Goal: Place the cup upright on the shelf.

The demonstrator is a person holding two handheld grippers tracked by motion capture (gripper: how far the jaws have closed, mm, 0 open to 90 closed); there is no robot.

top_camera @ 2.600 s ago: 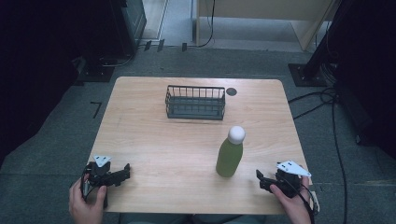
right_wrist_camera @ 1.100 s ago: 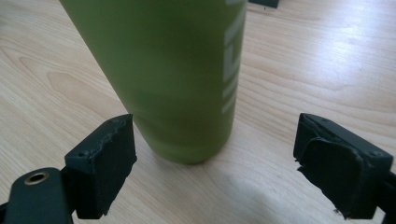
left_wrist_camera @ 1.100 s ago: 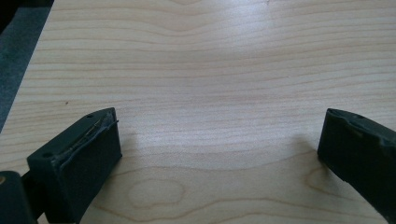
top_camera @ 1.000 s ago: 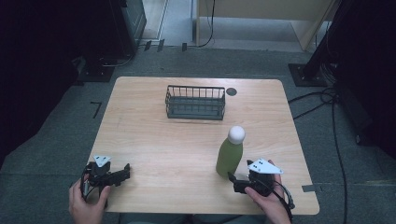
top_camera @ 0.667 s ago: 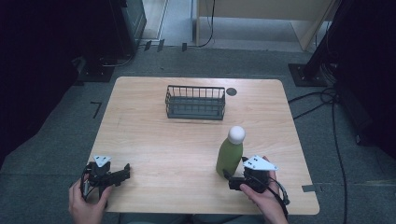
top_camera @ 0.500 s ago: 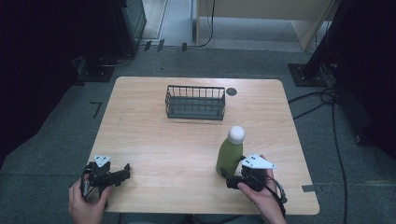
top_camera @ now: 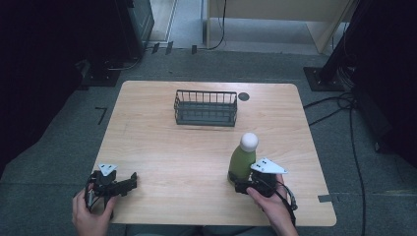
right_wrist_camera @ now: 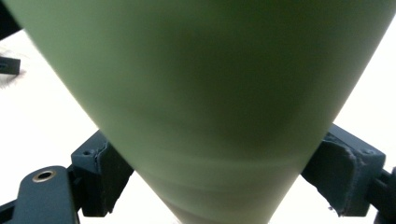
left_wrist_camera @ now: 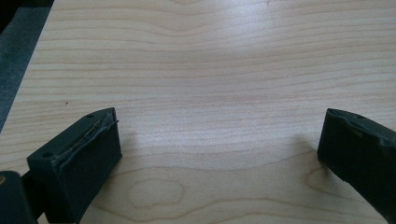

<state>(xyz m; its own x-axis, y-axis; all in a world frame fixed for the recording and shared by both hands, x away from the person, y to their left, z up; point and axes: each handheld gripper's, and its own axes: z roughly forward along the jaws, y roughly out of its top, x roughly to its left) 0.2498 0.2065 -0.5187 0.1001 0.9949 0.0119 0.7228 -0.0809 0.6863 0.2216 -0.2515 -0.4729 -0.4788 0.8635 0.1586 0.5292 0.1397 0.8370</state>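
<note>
A green bottle [top_camera: 241, 165] with a white cap stands upright on the wooden table [top_camera: 167, 147], right of centre near the front. My right gripper [top_camera: 238, 185] sits at its base, held by a hand from the front edge. In the right gripper view the bottle [right_wrist_camera: 201, 93] is between the two jaws and both pads [right_wrist_camera: 105, 172] touch its sides. These jaws have just been closing on the bottle. My left gripper [top_camera: 131, 182] rests at the front left corner in a hand. It is open over bare wood, with nothing between its jaws [left_wrist_camera: 219, 158].
A dark wire basket [top_camera: 205, 108] stands at the back middle of the table, with a small black disc [top_camera: 243, 96] just to its right. Cables lie on the floor to the right, and dark equipment stands at the back left.
My right gripper has slid left and forward to the base of the bottle, and its jaws now stand around it. The left gripper and the bottle have stayed in place.
</note>
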